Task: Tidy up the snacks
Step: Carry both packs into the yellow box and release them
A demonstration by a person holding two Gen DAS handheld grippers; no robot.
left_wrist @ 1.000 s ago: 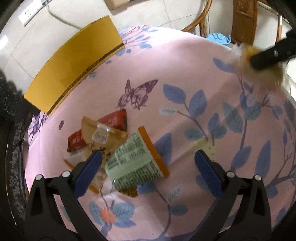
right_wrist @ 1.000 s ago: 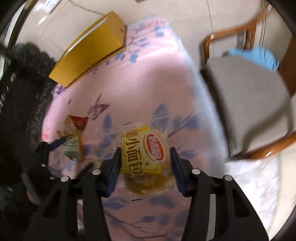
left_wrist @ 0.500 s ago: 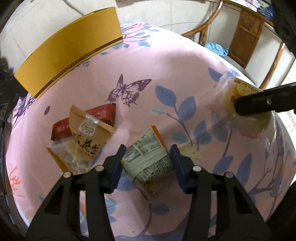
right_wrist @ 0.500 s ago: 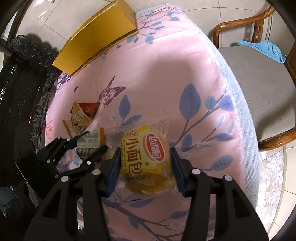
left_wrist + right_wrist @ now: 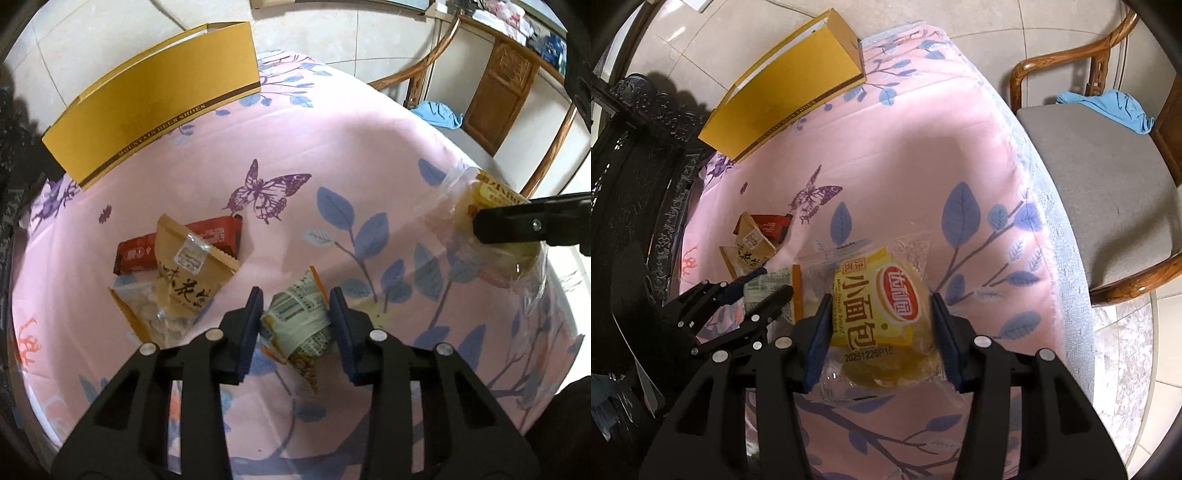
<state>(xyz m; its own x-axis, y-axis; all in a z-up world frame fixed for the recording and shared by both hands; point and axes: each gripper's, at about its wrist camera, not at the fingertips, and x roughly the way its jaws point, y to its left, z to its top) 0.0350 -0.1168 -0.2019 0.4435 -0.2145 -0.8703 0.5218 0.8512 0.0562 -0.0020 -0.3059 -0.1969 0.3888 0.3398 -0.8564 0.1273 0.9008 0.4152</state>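
On the pink cloth, a green-and-white snack packet with an orange edge sits crumpled between my left gripper's blue pads, which press its sides as the jaws are closing. The right wrist view shows that same left gripper at the lower left. My right gripper is shut on a yellow small-bread packet in clear wrap, held above the cloth. Left of the green packet lie a brown pouch, a red bar and a clear bag in a loose pile.
A yellow shoe box stands at the table's far left edge. A wooden chair with a grey seat and a blue cloth stands close to the table's right edge. Dark carved furniture lines the left side.
My left gripper's jaws went from wide open to closed on the green packet, crumpling it. My right gripper carried the bread packet in over the table, nearer the left gripper.
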